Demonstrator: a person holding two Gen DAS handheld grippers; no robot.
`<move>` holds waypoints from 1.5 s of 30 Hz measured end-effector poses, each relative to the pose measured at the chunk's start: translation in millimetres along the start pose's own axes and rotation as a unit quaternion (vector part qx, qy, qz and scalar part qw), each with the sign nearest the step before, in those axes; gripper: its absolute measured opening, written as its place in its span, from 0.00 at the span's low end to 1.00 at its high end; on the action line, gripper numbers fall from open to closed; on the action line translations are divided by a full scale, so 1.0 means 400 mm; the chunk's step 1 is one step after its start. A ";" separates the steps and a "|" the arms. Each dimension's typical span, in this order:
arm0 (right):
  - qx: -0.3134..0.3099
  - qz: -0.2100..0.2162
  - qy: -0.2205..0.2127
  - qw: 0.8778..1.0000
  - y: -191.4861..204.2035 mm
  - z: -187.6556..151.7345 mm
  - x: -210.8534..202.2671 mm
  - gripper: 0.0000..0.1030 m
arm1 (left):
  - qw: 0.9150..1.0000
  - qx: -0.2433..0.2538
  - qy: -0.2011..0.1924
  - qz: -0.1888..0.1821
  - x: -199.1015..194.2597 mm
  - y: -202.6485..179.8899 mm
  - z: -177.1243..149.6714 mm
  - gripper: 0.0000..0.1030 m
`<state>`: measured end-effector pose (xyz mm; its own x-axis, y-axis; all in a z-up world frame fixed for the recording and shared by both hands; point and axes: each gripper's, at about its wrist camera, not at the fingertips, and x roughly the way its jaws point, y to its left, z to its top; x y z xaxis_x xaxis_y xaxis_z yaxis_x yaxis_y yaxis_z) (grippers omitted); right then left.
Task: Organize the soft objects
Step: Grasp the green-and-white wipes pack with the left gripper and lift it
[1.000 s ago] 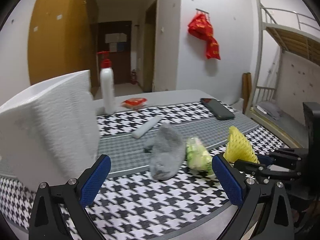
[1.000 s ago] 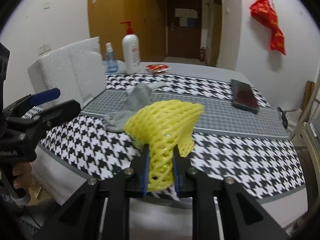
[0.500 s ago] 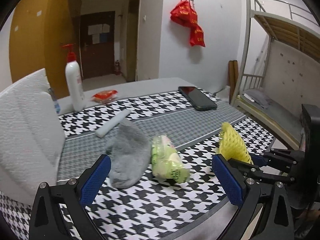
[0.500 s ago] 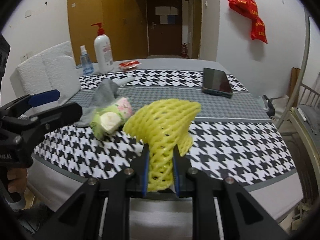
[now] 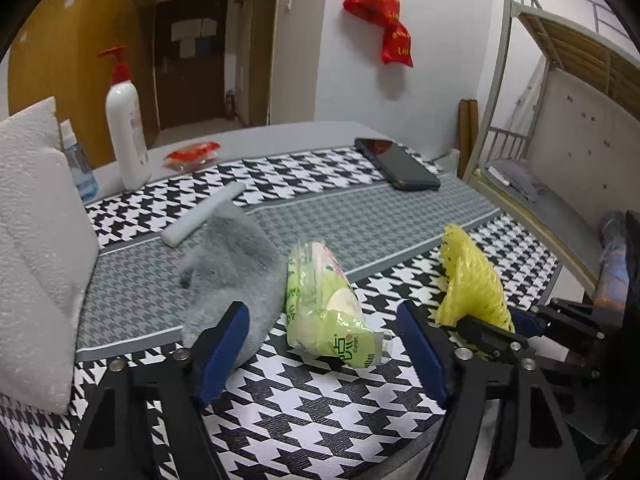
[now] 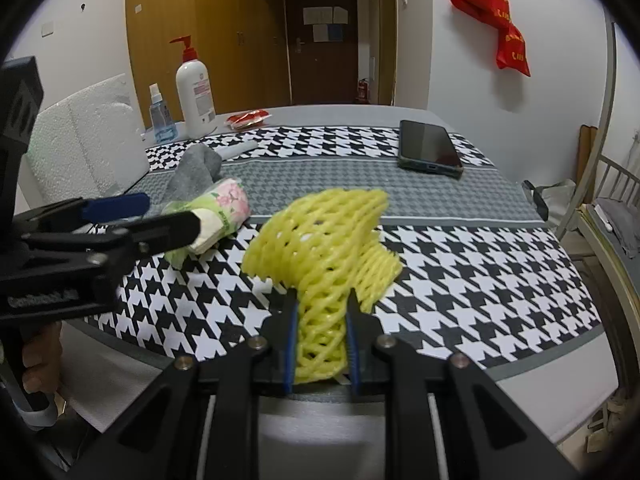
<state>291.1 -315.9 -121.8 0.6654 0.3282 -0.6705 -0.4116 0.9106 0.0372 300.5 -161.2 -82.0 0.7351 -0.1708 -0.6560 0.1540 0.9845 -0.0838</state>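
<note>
On the houndstooth-covered surface (image 5: 328, 408), near its front edge, a green tissue pack (image 5: 326, 312) lies on its side, its long axis running from the far middle toward the near right in the left wrist view, the printed end nearest the camera. A grey sock (image 5: 236, 276) lies bunched just beside it on the left, touching it, and one blue pad of the left tongs (image 5: 324, 354) overlaps the sock's near edge in that view. Behind the sock a white roll (image 5: 202, 214) lies slantwise. At the far left stands a white foam block (image 5: 36, 248), with a small spray bottle (image 5: 78, 162) and a white pump bottle (image 5: 126, 128) behind it, and a red packet (image 5: 192, 154) further back. A black phone (image 5: 398, 164) lies flat, well apart on the far right.

Jaws of the left tongs have just been closing but still stand wide, the tissue pack between and beyond the pads, which do not press on it. The right tongs (image 6: 322, 340) are narrow, clamped on a yellow foam net (image 6: 324, 248), which fans out forward and to the right over the cloth.
</note>
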 end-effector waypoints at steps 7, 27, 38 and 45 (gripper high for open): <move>0.008 0.008 -0.007 1.000 -0.008 0.000 0.002 0.24 | 1.000 0.016 0.011 -0.010 0.012 -0.018 0.001 0.59; 0.018 0.016 -0.016 1.000 -0.015 -0.008 -0.004 0.24 | 0.999 0.036 0.034 -0.006 0.056 -0.049 0.010 0.24; 0.022 0.018 -0.030 0.999 0.002 0.010 -0.045 0.24 | 0.999 0.031 -0.022 -0.013 -0.045 -0.053 0.019 0.24; 0.029 0.023 -0.042 0.998 0.017 0.017 -0.074 0.23 | 0.998 0.028 -0.054 0.003 -0.101 -0.033 0.007 0.24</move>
<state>273.0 -317.8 -96.6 0.6976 0.3879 -0.6024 -0.4084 0.9061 0.1105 270.6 -167.6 -52.5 0.8028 -0.1715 -0.5711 0.1843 0.9822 -0.0360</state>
